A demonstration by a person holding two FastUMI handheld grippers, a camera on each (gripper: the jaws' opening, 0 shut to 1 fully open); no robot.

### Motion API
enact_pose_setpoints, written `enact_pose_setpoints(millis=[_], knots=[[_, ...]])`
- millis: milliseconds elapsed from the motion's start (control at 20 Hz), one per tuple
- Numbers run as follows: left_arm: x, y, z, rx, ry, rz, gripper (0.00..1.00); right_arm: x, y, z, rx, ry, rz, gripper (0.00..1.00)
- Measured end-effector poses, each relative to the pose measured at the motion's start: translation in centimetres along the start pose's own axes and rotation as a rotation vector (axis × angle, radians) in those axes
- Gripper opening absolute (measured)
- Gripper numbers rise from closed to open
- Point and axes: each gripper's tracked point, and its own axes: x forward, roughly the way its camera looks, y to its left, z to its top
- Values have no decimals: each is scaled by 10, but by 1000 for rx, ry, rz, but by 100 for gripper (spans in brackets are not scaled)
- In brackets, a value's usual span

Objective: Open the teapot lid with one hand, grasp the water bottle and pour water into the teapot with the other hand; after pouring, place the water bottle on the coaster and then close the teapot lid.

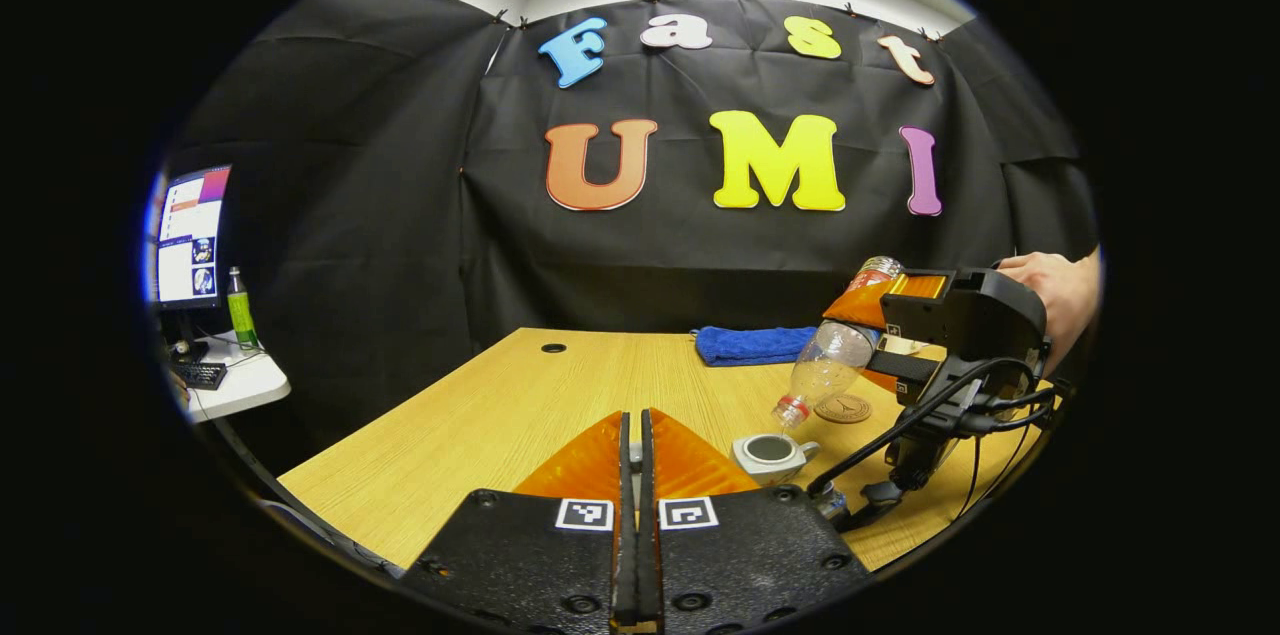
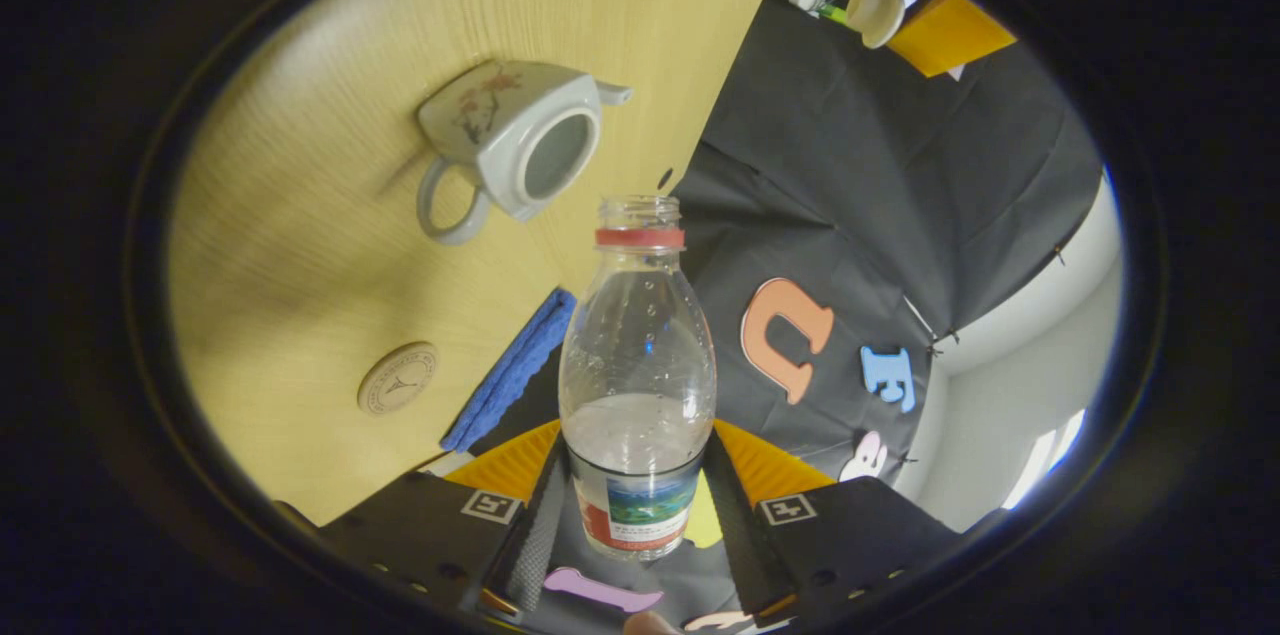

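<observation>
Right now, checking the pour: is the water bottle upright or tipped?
Tipped. The water bottle, held in the right gripper, slants with its uncapped neck down over the open teapot.

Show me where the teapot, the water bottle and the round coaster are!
teapot [image 2: 510, 140]: right gripper view, on its white body.
water bottle [image 2: 637, 355]: right gripper view, on its clear middle.
coaster [image 2: 397, 378]: right gripper view, on its face.

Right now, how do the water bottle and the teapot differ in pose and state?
The water bottle is held off the table, tipped neck-down in the right gripper; the teapot stands upright on the table, ungripped. The water bottle is clear plastic with some water still in it; the teapot is opaque white, and what it holds can't be told. Both are open at the top: no cap, no lid.
</observation>
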Motion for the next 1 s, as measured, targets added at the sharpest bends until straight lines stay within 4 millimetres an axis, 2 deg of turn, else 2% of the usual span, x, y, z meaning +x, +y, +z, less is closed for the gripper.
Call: enact_pose_setpoints(millis=[200,550,650,750,1000], knots=[[-2,2,1,-5,-4,5,3,-1,0,1,45,-10,3,72],[-3,4,4,-9,-12,12,3,-11,18,4,282,-34,79,71],[-3,4,4,-10,-5,15,3,-11,33,8,422,-41,139,71],[-7,2,8,-11,-11,11,3,-16,38,9,578,-46,185,73],[-12,-7,16,-32,-23,3,3,-26,35,0,995,-76,269,72]])
